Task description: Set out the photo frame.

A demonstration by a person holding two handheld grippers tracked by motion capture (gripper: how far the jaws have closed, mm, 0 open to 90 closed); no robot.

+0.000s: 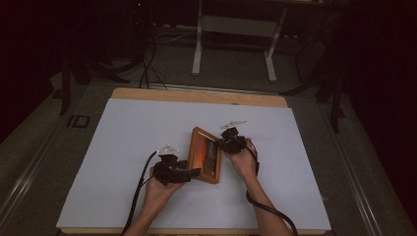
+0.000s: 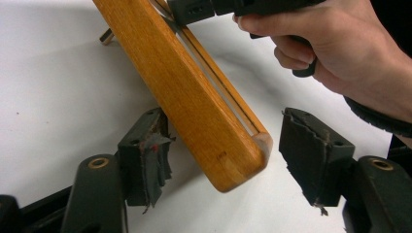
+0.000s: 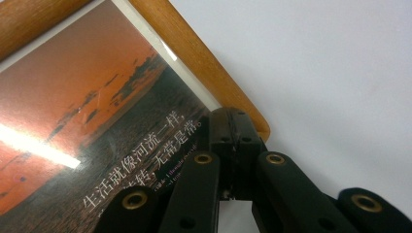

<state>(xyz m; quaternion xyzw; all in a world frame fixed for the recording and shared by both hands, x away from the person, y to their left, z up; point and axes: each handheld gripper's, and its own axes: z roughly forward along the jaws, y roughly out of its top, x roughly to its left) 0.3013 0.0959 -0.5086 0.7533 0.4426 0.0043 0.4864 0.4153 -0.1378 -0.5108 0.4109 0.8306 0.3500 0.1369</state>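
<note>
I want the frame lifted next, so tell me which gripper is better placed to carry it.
Right, probably. The right gripper is already shut on a corner of the orange wooden picture frame, while the left gripper stands open, its jaws either side of another corner without clamping it.

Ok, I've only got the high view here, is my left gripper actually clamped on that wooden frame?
Observer: No. In the left gripper view the left gripper is open, its jaws either side of a rounded corner of the wooden frame, with a clear gap at one jaw.
Operator: And the right one?
Observer: The right gripper view shows the right gripper with its jaws together, tips at a corner of the frame.
Operator: What's in the frame?
Observer: A reddish sunset picture with white Chinese text along its dark part.
</note>
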